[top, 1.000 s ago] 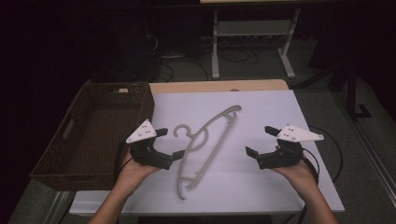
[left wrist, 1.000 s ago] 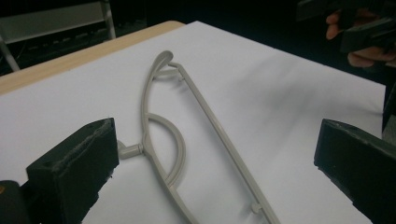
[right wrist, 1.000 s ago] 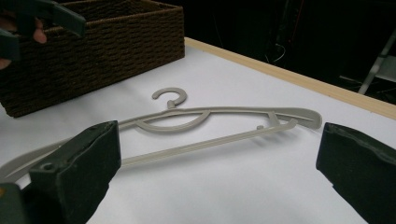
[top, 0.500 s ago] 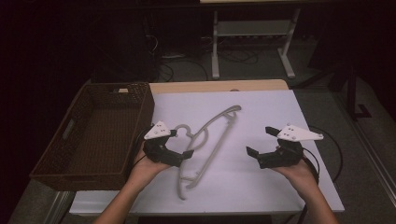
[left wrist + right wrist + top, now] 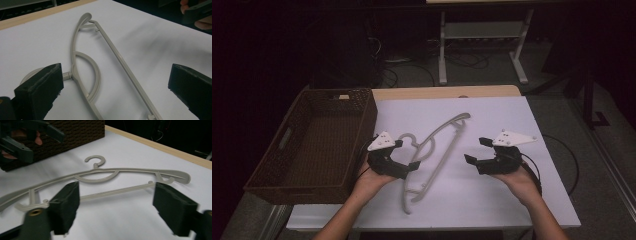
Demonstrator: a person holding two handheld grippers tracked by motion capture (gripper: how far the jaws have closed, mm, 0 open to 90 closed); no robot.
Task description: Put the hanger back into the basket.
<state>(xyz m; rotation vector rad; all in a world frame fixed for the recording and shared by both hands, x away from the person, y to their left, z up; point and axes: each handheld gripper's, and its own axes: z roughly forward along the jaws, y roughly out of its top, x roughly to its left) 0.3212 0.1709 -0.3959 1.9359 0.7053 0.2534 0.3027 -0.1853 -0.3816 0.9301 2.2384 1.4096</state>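
Grey hanger (image 5: 434, 150) flat on the white table (image 5: 492, 200), between 2 grippers.
Left gripper (image 5: 404, 167) beside its hook, right gripper (image 5: 472, 152) apart from it; both jaws spread, empty.

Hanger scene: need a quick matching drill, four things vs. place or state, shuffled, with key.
Things:
1. hanger
2. wicker basket
3. left hand-held gripper
4. right hand-held gripper

Places or states:
A. open, apart from the hanger on its far-from-basket side
B. flat on the white sheet
C. empty, at the table's left edge
D. open, at the hanger's neck beside the hook

Pairs: 1-B, 2-C, 3-D, 4-A
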